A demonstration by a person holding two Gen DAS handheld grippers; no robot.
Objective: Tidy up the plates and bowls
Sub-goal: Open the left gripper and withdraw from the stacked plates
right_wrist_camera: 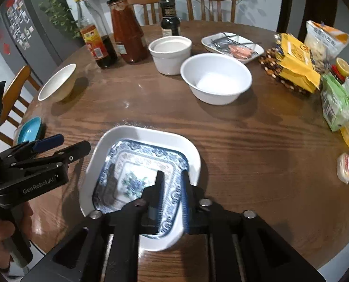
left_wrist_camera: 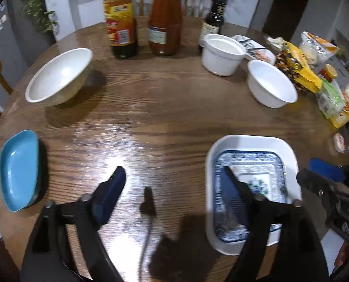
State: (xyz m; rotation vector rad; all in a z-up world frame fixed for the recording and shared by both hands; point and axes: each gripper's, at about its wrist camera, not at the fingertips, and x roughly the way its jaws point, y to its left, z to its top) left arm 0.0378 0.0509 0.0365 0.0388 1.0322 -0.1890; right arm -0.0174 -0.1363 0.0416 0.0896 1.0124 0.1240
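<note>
Looking along my right gripper point(right_wrist_camera: 172, 183), I see its fingers with a narrow gap, and the right-hand rim of the blue patterned plate point(right_wrist_camera: 136, 176) passes through that gap; the motion blur there does not let me say if the pads press on the rim. This plate lies flat inside the white square dish point(right_wrist_camera: 148, 134), which sits on the wooden worktop point(right_wrist_camera: 256, 141) near my edge of it. My left gripper point(left_wrist_camera: 174, 176) has its fingers spread wide and nothing is between them: the left finger point(left_wrist_camera: 111, 195) is over bare wood, and the right finger point(left_wrist_camera: 235, 195) is over the left part of the patterned plate, but I cannot tell if it touches. The near corner of the dish and the near part of the plate are hidden behind the black gripper bodies in both views. The plate is almost square, so I cannot give it a clear long axis; in the right wrist view its sides run parallel to the walls of the dish, and one corner points toward me. Farther away stand a white round bowl point(right_wrist_camera: 216, 77) and a white straight-sided cup bowl point(right_wrist_camera: 170, 54), close together. At the left, a cream bowl point(left_wrist_camera: 59, 75) is tilted with its opening toward me, and a turquoise small dish point(left_wrist_camera: 19, 169) lies at the worktop edge.
</note>
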